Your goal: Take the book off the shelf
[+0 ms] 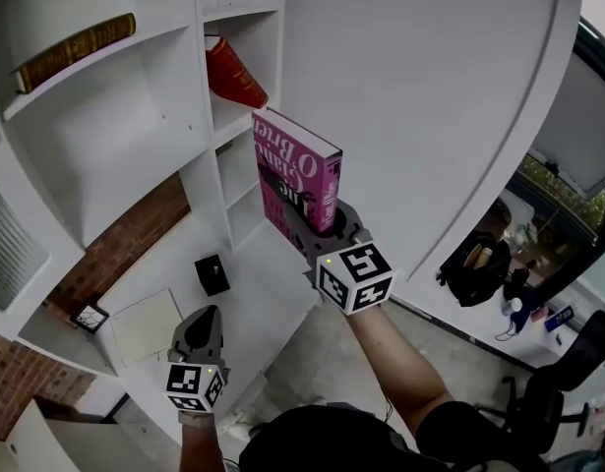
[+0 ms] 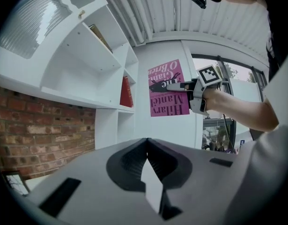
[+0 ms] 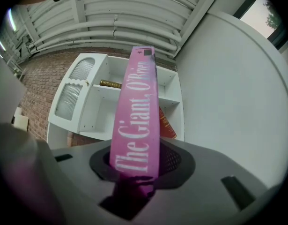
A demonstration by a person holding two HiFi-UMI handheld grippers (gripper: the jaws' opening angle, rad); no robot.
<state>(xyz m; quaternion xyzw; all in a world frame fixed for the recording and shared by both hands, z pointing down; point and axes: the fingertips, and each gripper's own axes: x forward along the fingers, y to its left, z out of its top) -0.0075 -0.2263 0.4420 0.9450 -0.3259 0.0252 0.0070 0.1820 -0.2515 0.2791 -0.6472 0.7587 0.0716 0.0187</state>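
The pink book (image 1: 297, 180) is off the shelf and standing upright in open air. Its lower end is clamped between the jaws of the right gripper (image 1: 325, 229), one jaw on each cover. The white shelf (image 1: 145, 116) sits off at its 10 o'clock, not touching it. In there a red book (image 1: 233, 72) leans at the pink one's 11 o'clock (a brown book (image 1: 76, 49) lies flat further out, near 10). Down at 7 o'clock the left gripper (image 1: 202, 330) hovers, its jaws pressed together on nothing, with a small black box (image 1: 212, 274) at its 12.
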